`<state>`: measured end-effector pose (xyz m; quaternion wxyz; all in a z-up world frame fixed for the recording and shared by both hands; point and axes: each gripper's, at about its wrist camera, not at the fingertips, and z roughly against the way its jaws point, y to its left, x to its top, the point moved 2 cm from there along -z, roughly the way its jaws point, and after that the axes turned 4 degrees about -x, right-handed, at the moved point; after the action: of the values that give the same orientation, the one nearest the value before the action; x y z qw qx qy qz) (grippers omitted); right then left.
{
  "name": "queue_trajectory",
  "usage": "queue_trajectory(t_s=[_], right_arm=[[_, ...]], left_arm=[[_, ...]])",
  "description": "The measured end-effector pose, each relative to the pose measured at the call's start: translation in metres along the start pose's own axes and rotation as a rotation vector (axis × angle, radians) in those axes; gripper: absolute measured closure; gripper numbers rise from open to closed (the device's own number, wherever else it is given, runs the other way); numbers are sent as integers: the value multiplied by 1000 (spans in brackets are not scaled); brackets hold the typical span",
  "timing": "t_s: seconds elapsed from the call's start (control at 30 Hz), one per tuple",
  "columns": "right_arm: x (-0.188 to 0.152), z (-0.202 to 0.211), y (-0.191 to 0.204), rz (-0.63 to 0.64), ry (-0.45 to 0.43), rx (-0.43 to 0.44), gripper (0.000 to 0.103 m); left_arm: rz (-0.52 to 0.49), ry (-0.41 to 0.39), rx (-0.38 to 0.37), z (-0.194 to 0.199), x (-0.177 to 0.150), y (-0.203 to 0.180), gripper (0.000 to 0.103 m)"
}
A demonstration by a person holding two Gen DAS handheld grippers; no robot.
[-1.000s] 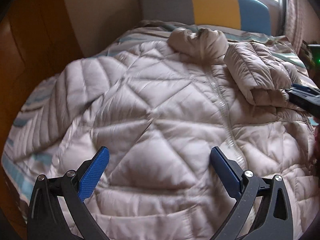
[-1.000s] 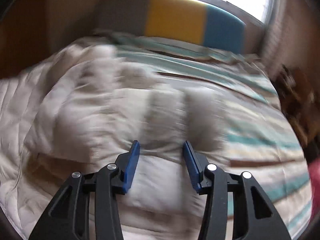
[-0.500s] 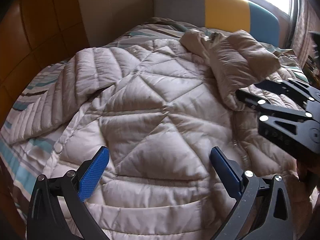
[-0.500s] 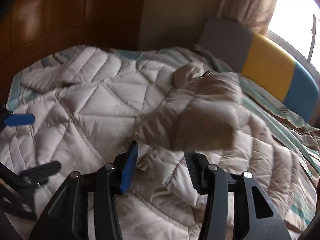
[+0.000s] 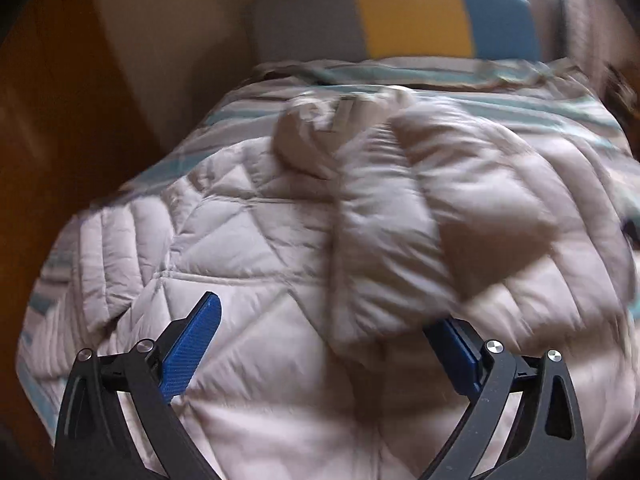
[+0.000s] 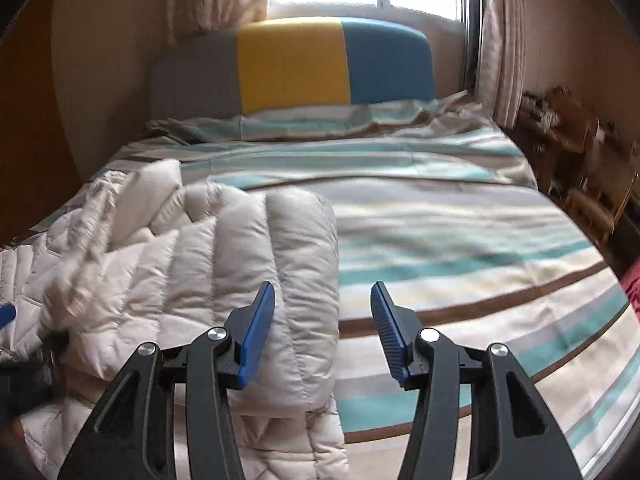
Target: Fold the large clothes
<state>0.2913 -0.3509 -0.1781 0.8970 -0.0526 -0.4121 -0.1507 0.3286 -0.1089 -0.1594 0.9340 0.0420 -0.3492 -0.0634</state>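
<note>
A beige quilted puffer jacket [image 5: 256, 248] lies spread on the bed. One sleeve [image 5: 400, 220] is folded across its body. My left gripper [image 5: 324, 340] hangs wide open over the jacket's middle, and the sleeve's end covers its right finger. In the right wrist view the folded sleeve [image 6: 240, 264] lies at the left. My right gripper [image 6: 323, 332] is above the sleeve's right edge and the striped bedding. Its jaws are opening and the pads press on nothing. A blue tip of the left gripper [image 6: 6, 314] shows at the left border.
Striped teal, cream and brown bedding [image 6: 460, 240] covers the bed to the right of the jacket. A grey, yellow and blue headboard [image 6: 292, 64] stands under the window. A cluttered wooden shelf [image 6: 580, 152] is at the right, and a wood-panelled wall [image 5: 48, 120] at the left.
The right gripper has let go of the sleeve it laid over the jacket and swung right toward the bare bedding. The left gripper has moved in toward the folded sleeve.
</note>
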Motion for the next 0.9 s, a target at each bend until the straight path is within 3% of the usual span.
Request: queue_trajectory(t_s=[0.17,0.27,0.33,0.47,0.67,0.77,0.9], right_arm=[[-4,1,8,50,-13,20,53],[0,0,15,71,-29,31,53],[4,-4,21,74,-31,34,54],[10,-18,30,72,2,65,58],[4,-58,41,53,144,119,63],[0,-67,40,57,161,98,62],[-6,-79,39,60,155,79,61]], left_arm=[[272,-15,50,1,-4,72,5],[343,-14,40,2,-12,93,5],[364,-56,23,5,-12,99,5],[302,-87,-3,2,5,81,5],[141,-65,12,-22,27,41,5],[81,9,62,-52,22,37,5],[73,12,29,-77,6,39,3]])
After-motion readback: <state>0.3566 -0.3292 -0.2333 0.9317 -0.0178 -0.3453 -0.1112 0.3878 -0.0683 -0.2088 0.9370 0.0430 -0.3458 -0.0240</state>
